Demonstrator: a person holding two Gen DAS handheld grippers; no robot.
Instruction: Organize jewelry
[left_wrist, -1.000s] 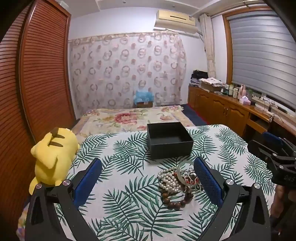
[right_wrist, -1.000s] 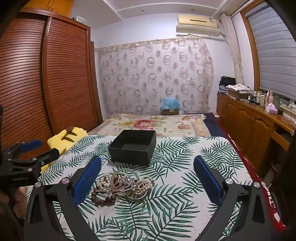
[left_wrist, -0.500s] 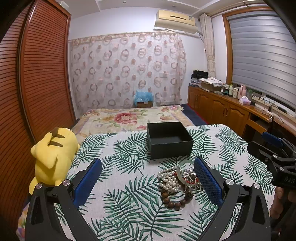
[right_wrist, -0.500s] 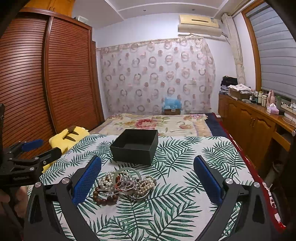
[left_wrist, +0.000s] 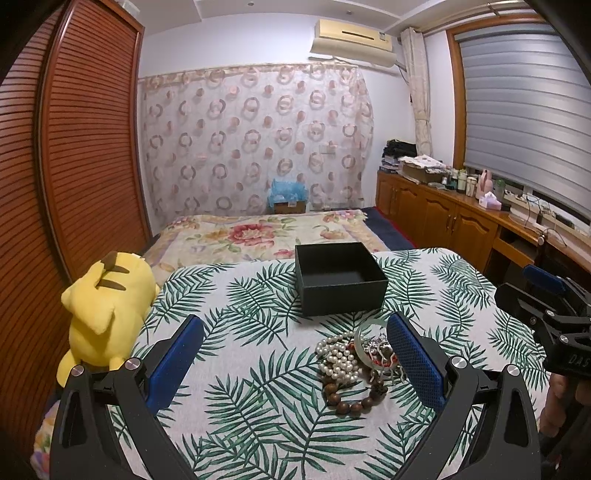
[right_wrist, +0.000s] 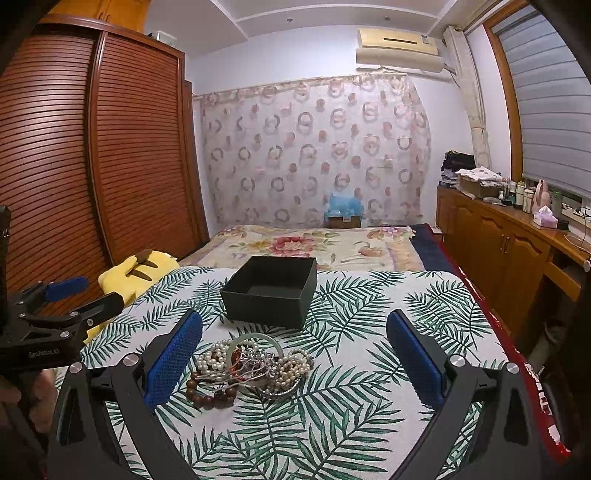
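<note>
The task's things lie together as one tangled heap of jewelry (left_wrist: 356, 363) on the white cloth printed with green palm leaves (left_wrist: 258, 406), just on the near side of the open black square cardboard box (left_wrist: 338, 277). The box looks empty inside, so I judge that the sorting has not yet begun.

The left gripper (left_wrist: 295, 363) has its jaws wide apart and holds nothing. In its view the heap lies ahead and to the right, close to the blue ribbed pad of the right-hand finger (left_wrist: 413, 363). The right gripper (right_wrist: 295, 363) is also wide apart and empty, and there the heap lies ahead and to the left, beside its left-hand blue pad (right_wrist: 173, 360). So the heap is between the two grippers, and I cannot tell which one is nearer. The heap spreads more from left to right than from near to far.

The pieces are different: a strand of round white pearls (left_wrist: 340, 360), a bracelet of large dark brown wooden beads (left_wrist: 351, 400) at the near edge, a smooth pale green bangle (right_wrist: 255, 341) on the far side, and thin silver chains with some red beads in the middle. I judge that the strands are limp and would drag their neighbours; the rigid bangle seems the easiest to take first.
</note>
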